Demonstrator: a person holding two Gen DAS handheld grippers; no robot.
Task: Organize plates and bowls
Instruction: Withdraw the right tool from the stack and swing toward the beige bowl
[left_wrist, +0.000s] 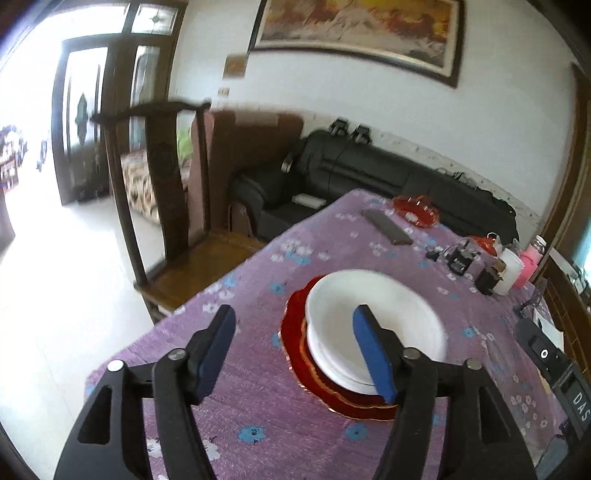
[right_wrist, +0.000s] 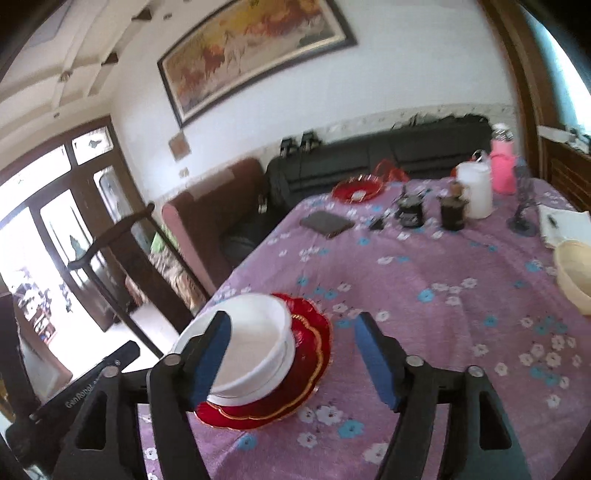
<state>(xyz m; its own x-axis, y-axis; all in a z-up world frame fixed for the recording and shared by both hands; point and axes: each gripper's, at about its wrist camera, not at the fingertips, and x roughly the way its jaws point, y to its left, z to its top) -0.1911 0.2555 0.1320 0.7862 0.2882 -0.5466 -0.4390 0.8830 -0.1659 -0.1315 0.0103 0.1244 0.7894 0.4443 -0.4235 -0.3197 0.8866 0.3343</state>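
A white bowl (left_wrist: 373, 317) sits nested on white dishes on top of red scalloped plates (left_wrist: 295, 354) on the purple flowered tablecloth. The same stack shows in the right wrist view, white bowl (right_wrist: 255, 343) on red plates (right_wrist: 306, 373). My left gripper (left_wrist: 295, 350) is open and empty, held above the stack's left side. My right gripper (right_wrist: 291, 354) is open and empty, above the stack's right side. A cream bowl (right_wrist: 574, 273) sits at the table's right edge. A red glass dish (right_wrist: 357, 190) stands at the far end.
A dark wallet (right_wrist: 327, 222), black cups (right_wrist: 452, 212), a white jug (right_wrist: 476, 190) and a pink bottle (right_wrist: 503, 171) stand at the table's far side. A wooden chair (left_wrist: 166, 206) stands left of the table. A black sofa (left_wrist: 369, 173) lies behind.
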